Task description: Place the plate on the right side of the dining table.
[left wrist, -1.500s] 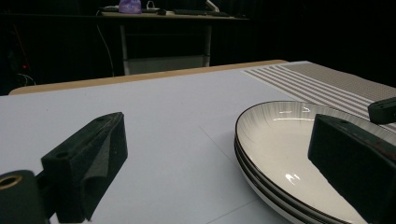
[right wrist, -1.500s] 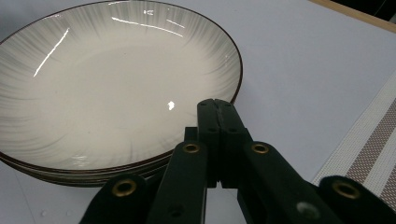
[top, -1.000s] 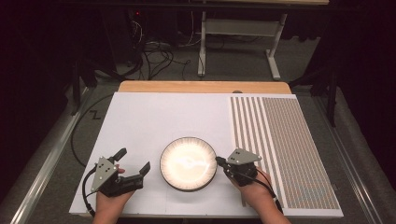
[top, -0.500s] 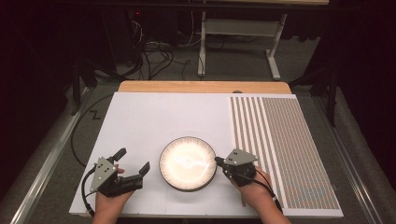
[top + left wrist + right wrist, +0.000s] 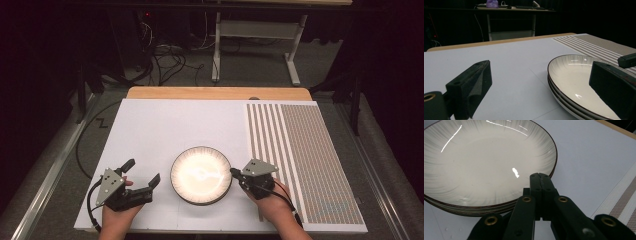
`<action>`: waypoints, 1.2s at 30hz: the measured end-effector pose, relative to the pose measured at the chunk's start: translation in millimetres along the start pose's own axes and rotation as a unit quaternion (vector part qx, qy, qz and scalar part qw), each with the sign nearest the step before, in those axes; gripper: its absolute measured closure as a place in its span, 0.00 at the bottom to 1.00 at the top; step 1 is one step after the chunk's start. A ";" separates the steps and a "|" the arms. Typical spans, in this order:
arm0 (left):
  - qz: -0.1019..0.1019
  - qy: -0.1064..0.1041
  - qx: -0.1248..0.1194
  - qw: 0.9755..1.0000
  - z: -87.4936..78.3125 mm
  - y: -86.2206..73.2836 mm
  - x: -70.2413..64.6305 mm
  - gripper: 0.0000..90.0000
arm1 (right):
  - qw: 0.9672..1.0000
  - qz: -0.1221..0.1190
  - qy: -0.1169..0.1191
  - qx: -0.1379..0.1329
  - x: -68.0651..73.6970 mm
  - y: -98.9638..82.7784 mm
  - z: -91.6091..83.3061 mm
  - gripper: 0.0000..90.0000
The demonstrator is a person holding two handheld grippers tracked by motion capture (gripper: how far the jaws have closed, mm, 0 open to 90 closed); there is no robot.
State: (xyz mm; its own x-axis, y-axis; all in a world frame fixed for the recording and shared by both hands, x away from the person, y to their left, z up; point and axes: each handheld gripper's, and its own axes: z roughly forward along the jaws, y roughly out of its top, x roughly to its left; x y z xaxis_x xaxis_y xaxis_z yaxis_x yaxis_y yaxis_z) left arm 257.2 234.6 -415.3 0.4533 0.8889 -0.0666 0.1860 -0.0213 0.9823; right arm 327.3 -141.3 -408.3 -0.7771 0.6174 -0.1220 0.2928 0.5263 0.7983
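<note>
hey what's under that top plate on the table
More plates: the left gripper view shows at least two more rims stacked beneath the top plate. Anything under the stack is covered.

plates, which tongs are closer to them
Right. The right tongs are shut, tips at the right rim of the stacked plates. The left tongs are open, standing a little off the left rim.

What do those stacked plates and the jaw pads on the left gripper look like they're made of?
Plates: likely glazed ceramic, glossy white with sharp light glints, dark rim line and faint grey radial streaks. Left gripper pads: matte black, slightly grainy, probably rubber or foam; no shine.
</note>
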 end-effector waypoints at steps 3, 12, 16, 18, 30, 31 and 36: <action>0.000 0.000 0.000 1.000 0.1 0.0 -0.1 0.06 | 1.000 0.006 0.004 -0.002 -0.7 -0.6 0.1 1.00; 0.001 -0.001 0.000 1.000 -0.4 0.2 0.2 0.06 | 1.000 0.006 0.014 -0.003 2.5 0.1 3.7 1.00; -0.001 -0.001 -0.001 1.000 -0.9 0.4 0.8 0.06 | 1.000 0.006 0.015 -0.005 2.8 0.3 4.5 1.00; 0.000 -0.001 -0.001 1.000 -0.9 0.5 0.9 0.06 | 1.000 0.010 0.017 -0.005 2.1 0.1 4.6 1.00; 0.000 -0.001 -0.003 1.000 -1.2 1.0 0.1 0.06 | 1.000 0.016 0.020 -0.006 1.4 0.1 4.8 1.00; 0.000 -0.001 -0.003 1.000 -1.2 1.0 0.1 0.06 | 1.000 0.015 0.020 -0.006 1.2 0.1 4.9 1.00; 0.000 -0.001 -0.003 1.000 -1.4 1.1 0.3 0.06 | 1.000 0.014 0.027 -0.005 4.4 0.9 7.4 1.00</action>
State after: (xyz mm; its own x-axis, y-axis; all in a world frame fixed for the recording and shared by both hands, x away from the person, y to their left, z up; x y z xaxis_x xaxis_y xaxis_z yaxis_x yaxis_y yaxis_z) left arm 256.3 235.4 -414.0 0.4550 0.8880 -0.0672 0.1811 -0.0184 0.9833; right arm 328.3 -133.8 -412.4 -0.7983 0.5984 -0.0680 0.3092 0.5041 0.8064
